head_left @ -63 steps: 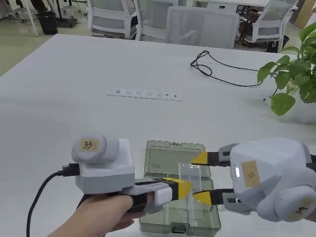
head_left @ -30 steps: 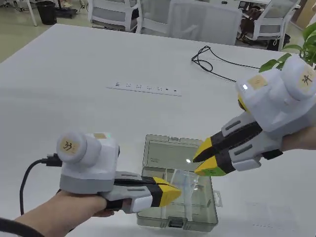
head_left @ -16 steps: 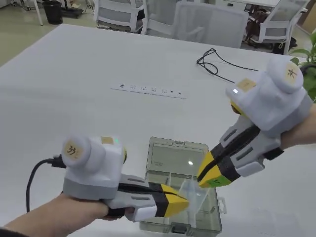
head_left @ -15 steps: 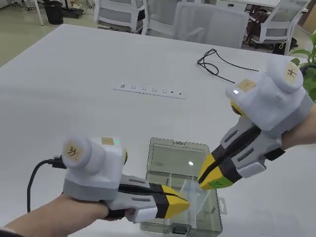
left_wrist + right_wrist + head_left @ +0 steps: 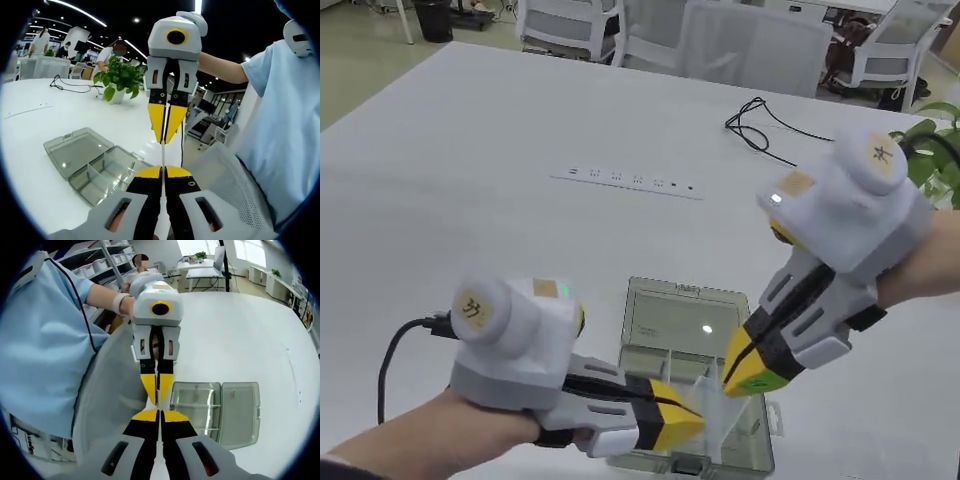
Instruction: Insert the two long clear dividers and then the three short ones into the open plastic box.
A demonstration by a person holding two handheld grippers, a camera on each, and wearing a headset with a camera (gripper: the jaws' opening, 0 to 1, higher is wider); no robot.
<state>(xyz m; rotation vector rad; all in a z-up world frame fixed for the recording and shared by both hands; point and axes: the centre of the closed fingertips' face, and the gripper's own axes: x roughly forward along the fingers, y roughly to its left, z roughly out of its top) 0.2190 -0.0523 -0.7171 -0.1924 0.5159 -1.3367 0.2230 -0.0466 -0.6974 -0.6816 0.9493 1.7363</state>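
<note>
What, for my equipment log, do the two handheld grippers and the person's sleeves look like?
Both the left gripper and right gripper have rounded white-and-grey housings, black jaws with yellow tips, and a round knob bearing a tan sticker with handwritten marks. A black cable trails from the left one. The person wears a light blue short sleeve.

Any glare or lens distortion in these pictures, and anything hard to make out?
Head view: sharp, evenly lit, one glare spot on the lid of the open clear plastic box. Left gripper view: fisheye curves the white table; the thin clear plastic divider, pinched by the left tongs and right tongs, is just an edge-on line. Right gripper view: same curving, windows blown out.
</note>
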